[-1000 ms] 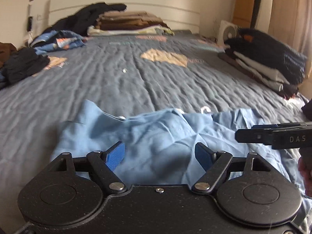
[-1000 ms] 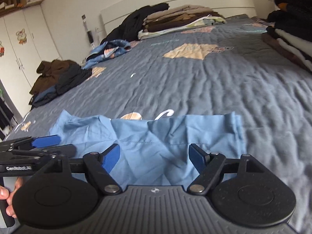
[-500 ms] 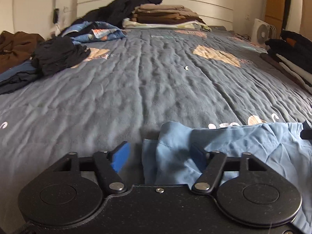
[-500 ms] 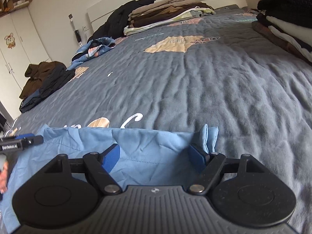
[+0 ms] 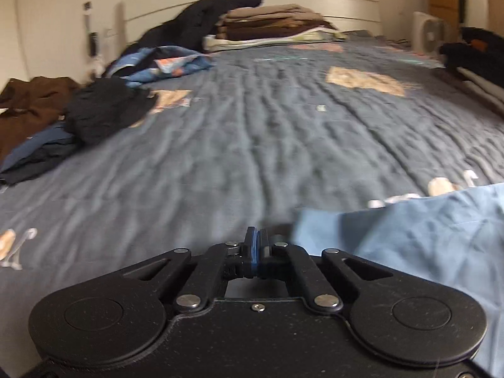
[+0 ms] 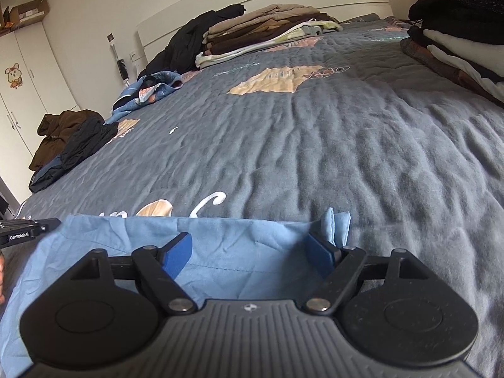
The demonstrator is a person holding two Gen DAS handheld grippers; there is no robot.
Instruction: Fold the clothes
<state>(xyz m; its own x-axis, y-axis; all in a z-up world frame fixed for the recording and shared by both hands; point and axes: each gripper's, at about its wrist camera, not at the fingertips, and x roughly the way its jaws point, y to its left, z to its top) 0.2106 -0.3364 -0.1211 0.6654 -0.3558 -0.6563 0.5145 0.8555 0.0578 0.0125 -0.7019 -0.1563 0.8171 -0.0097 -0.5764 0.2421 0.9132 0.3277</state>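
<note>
Over the blue garment (image 6: pixel 245 245), right tongs (image 6: pixel 252 252) spread; left tongs (image 5: pixel 255 245) pressed together, empty.

Clothes (image 6: pixel 252 242) on grey bed (image 6: pixel 346 145)

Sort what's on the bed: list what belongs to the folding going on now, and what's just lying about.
In the job:
blue shirt
left gripper, shut
right gripper, open over the shirt

Lying about:
folded stack by the headboard
dark stack on the right
black and brown heap
patterned blue cloth
fan
</note>
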